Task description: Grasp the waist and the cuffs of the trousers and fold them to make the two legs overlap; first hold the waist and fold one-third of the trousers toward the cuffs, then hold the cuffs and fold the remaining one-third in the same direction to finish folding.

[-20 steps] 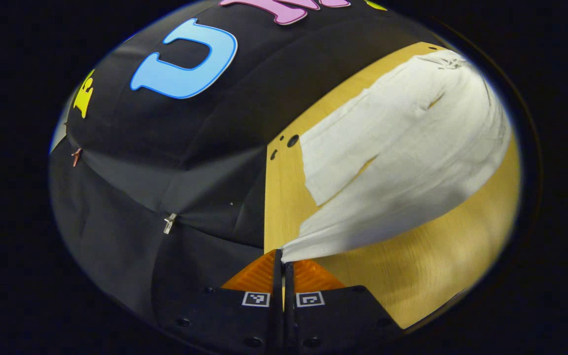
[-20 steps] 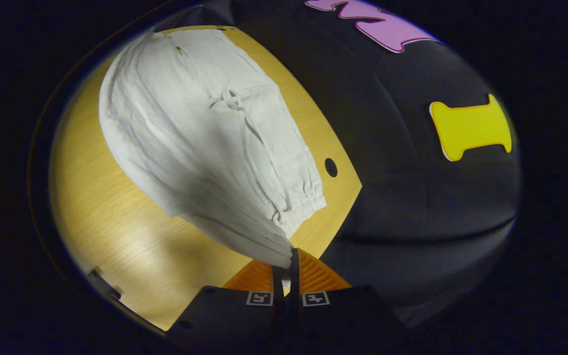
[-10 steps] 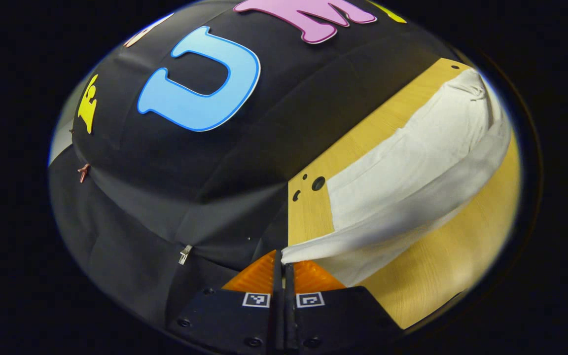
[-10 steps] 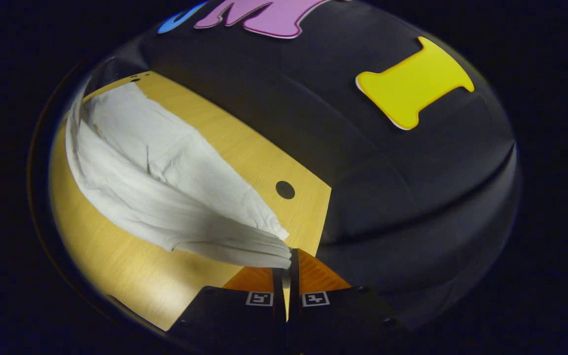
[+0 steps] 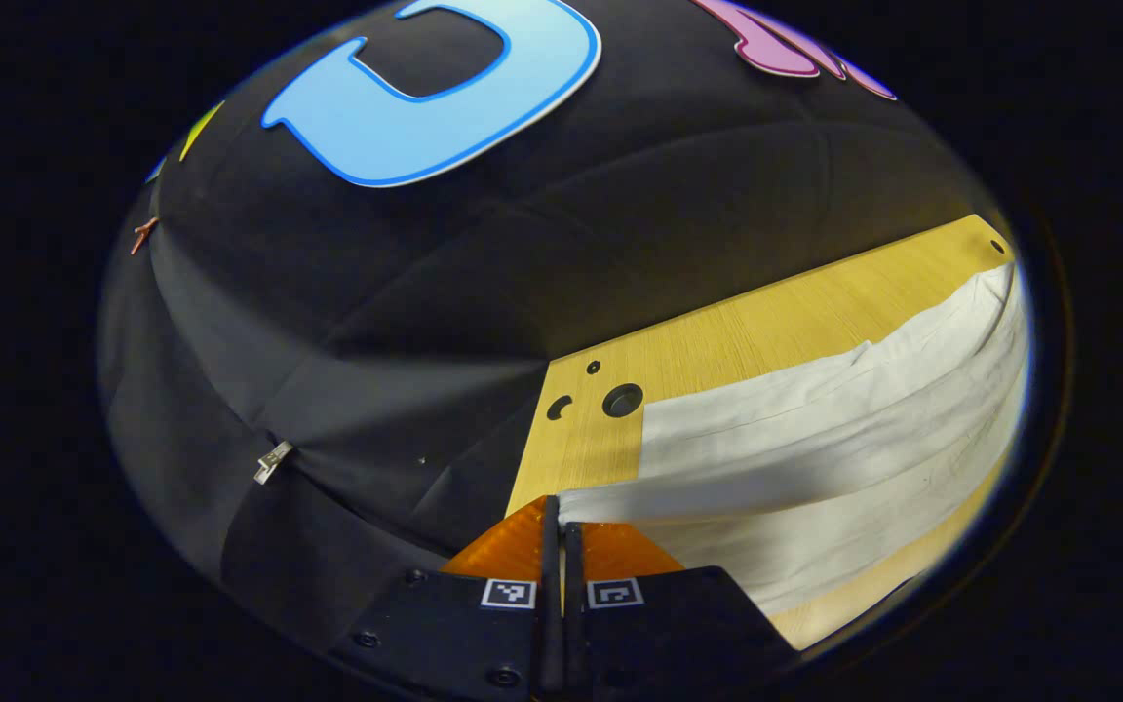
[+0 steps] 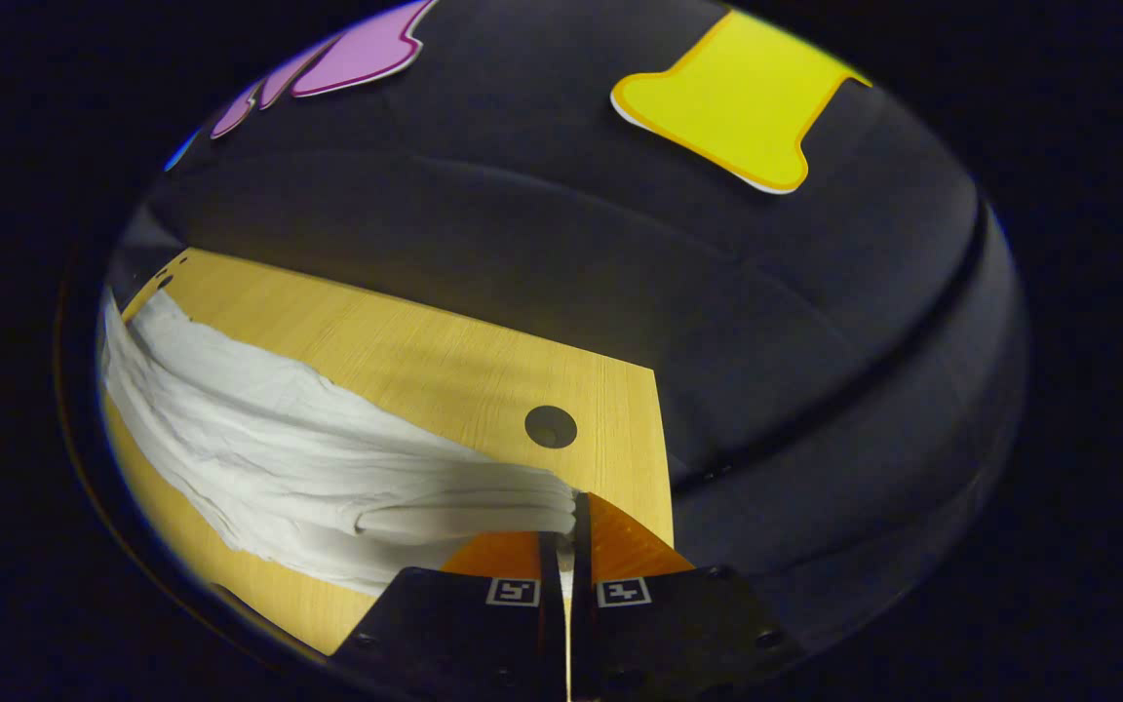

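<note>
**Legs laid together, edge held by both tools**

While the white trousers (image 5: 815, 458) lay along the wooden table (image 5: 717, 336), the lengthwise fold that overlaps the two legs was judged nearly complete. The left tool (image 5: 554, 515) was closed on a cloth edge running toward 3 o'clock in the left gripper view. The right tool (image 6: 566, 515) was clamped on bunched fabric (image 6: 308, 458) stretching toward 9 o'clock in the right gripper view. Next, the layers should be lowered, released, and the waist regripped. No containers were seen.
</note>
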